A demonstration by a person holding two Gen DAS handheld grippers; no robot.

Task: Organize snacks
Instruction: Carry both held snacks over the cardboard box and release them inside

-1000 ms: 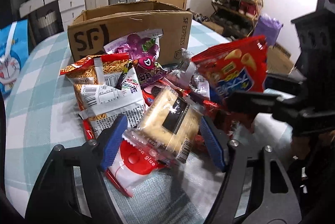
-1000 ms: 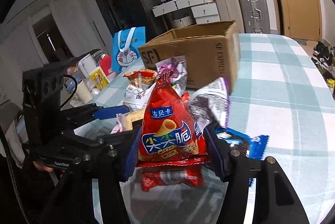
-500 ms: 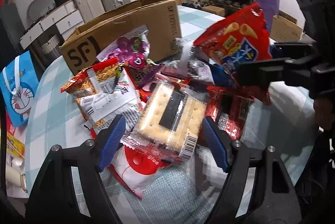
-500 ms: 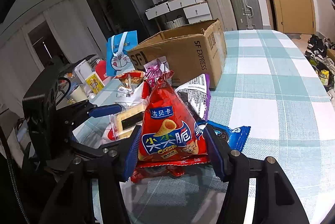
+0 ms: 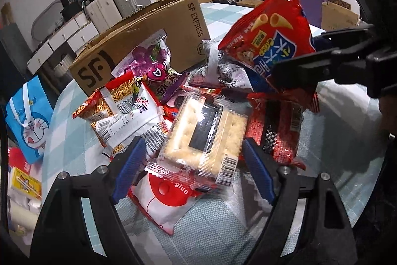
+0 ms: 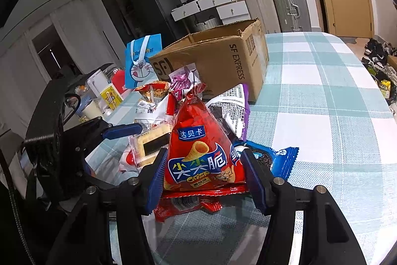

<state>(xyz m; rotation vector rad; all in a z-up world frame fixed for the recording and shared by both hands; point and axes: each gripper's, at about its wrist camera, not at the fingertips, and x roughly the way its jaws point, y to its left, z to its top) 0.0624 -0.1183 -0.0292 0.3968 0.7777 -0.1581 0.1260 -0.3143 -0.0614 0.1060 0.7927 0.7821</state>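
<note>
My right gripper (image 6: 203, 175) is clamped on the red cone-snack bag (image 6: 198, 156), pads pressed into both sides near its bottom seam, the bag standing up between them and lifted off the pile. My left gripper (image 5: 191, 165) has just been opening its jaws: the clear cracker pack (image 5: 206, 138) lies between the blue pads, but neither pad presses it, so it only rests on the heap. The cardboard box (image 6: 223, 61) stands beyond the pile, straight ahead of both claws, its top open. My worry is the right grip: a puffed bag pinched low could squirm out or tip sideways on the way to the box. On the left, the cracker pack sits askew on a white-and-red packet (image 5: 163, 200); closing now might catch both, or crush the crackers. The raised bag also hangs near my left claw's right side, so a careless swing could collide.
</note>
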